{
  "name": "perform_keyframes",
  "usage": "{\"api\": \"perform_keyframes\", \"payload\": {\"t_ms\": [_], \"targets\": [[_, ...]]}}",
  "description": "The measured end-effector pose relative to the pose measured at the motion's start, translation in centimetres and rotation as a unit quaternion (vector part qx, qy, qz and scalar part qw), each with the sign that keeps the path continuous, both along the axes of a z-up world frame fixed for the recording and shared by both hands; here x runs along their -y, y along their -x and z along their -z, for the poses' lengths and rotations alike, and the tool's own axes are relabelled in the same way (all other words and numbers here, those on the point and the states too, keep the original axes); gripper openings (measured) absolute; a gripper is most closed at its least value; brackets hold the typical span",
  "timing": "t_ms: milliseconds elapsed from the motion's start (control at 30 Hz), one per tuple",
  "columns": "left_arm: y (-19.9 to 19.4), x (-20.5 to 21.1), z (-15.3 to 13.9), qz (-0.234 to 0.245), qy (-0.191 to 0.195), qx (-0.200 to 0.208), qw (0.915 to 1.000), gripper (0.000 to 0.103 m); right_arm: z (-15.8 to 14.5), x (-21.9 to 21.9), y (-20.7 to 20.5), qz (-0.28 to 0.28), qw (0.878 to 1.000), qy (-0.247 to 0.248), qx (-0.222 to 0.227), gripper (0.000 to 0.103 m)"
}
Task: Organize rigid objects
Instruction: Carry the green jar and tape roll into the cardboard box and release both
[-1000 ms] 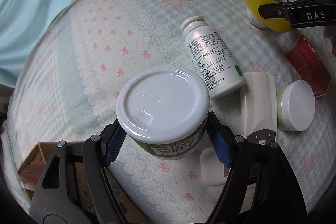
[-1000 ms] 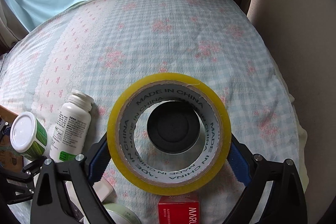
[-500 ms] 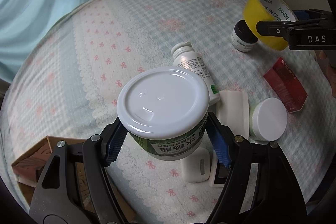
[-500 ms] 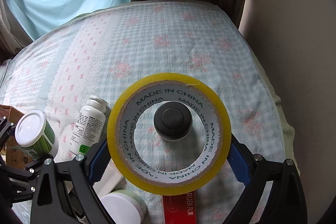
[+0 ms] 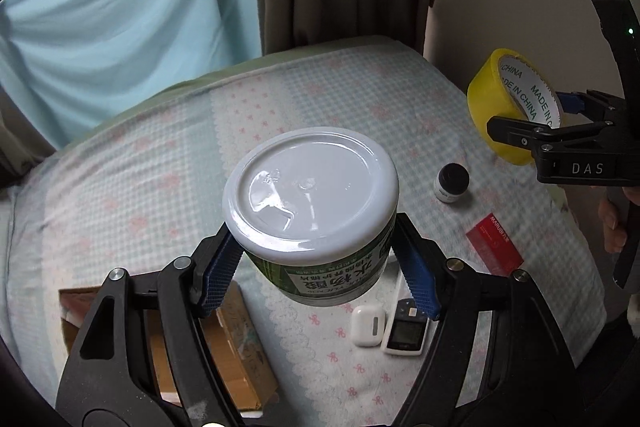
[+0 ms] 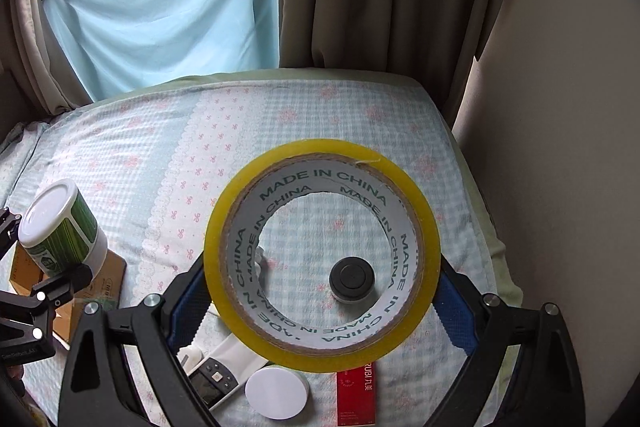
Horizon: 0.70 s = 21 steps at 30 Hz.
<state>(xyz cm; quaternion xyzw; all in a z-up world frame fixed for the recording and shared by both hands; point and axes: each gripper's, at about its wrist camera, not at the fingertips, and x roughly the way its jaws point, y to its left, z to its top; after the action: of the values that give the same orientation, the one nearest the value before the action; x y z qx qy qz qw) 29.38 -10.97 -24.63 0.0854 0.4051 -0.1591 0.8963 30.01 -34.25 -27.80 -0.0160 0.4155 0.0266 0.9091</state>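
Gripping both items aloft, likely to carry them off the bed [image 6: 360,115] for sorting. Left gripper [image 5: 320,269] jaws spread wide, clamped on white-lidded green jar [image 5: 316,211], above cardboard box [image 5: 236,343] at near left. Right gripper [image 6: 320,301] equally wide, squeezing yellow tape roll [image 6: 322,251] upright. Small black-capped bottle [image 6: 352,279], red box [image 6: 356,395] remain below.
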Motion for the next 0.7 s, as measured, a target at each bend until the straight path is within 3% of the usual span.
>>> {"api": "perform_keyframes", "payload": {"t_ms": [167,367,500,700], "targets": [[3.2,-5.2,-4.7,-0.034,0.007,0.038,0.9987,0.070,-5.2,-4.7,2.4,-0.035,0.999,0.003,0.032,0.095],[6.2,-13.5,-7.8,-0.069,0.018,0.049,0.9962,0.070,-9.6,-12.2,5.8,-0.069,0.996,-0.008,0.050,0.095],[7.6,-19.4,-8.2,-0.075,0.007,0.052,0.9958,0.070,-10.1,-18.0,7.6,-0.081,0.995,-0.012,0.048,0.095],[8.1,-27.1,-6.2,-0.067,-0.009,0.043,0.9968,0.070,-8.3,-25.7,8.6,-0.076,0.996,-0.030,0.026,0.095]]}}
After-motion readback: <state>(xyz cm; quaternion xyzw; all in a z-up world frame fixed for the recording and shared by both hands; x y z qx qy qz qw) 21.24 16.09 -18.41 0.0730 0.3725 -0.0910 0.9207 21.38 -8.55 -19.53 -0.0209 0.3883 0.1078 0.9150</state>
